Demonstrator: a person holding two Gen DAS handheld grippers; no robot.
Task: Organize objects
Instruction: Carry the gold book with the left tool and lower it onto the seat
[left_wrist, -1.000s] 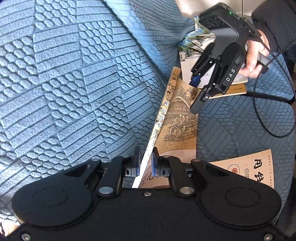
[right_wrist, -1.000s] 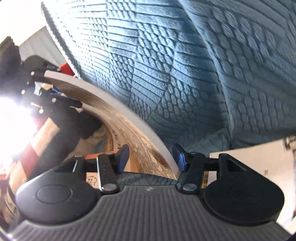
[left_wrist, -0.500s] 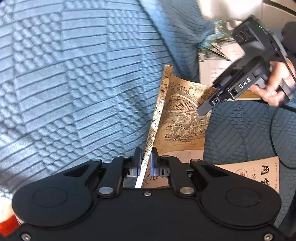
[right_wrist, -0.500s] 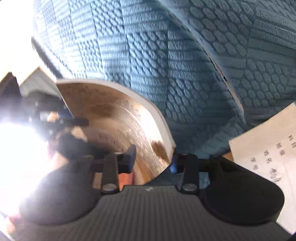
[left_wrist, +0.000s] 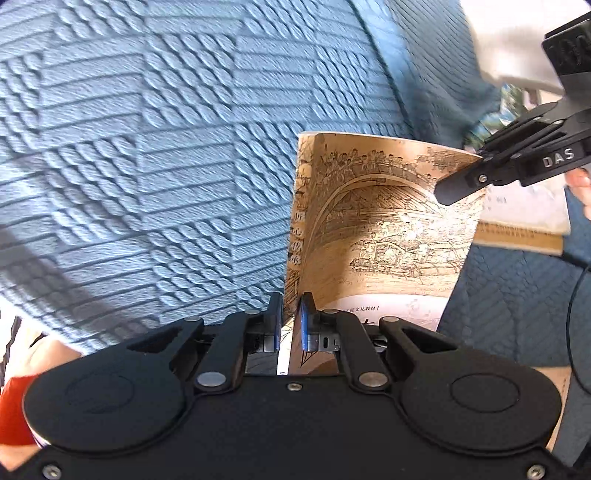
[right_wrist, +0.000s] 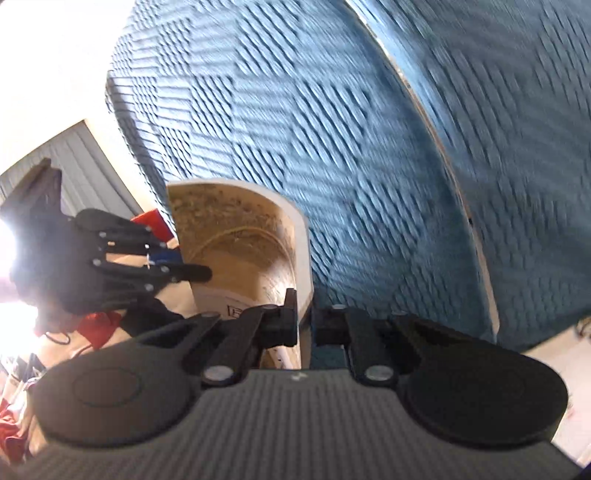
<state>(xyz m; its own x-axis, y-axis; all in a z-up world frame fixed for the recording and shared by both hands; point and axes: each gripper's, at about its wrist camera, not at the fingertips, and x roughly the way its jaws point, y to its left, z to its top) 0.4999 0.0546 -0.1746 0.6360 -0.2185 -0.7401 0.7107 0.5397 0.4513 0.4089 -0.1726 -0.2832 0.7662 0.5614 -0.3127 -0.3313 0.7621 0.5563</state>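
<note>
A thin tan booklet (left_wrist: 384, 225) with an old ink drawing of a bridge is held upright in front of the blue textured sofa. My left gripper (left_wrist: 291, 317) is shut on its lower left edge by the spine. My right gripper (right_wrist: 303, 321) is shut on the booklet's (right_wrist: 243, 251) opposite edge; in the left wrist view it (left_wrist: 461, 184) reaches in from the right and pinches the upper right corner. The left gripper also shows in the right wrist view (right_wrist: 184, 271), clamping the far side. The booklet bows between the two grips.
The blue woven sofa back (left_wrist: 147, 147) fills the background. More booklets and papers (left_wrist: 517, 232) lie on the sofa seat at the right, and another tan sheet (left_wrist: 561, 384) lies at lower right. A black cable (left_wrist: 576, 314) hangs at the right edge.
My right gripper has closed on the booklet's far edge. The booklet has been lifted and turned to face the left wrist camera, now bowed between both grippers.
</note>
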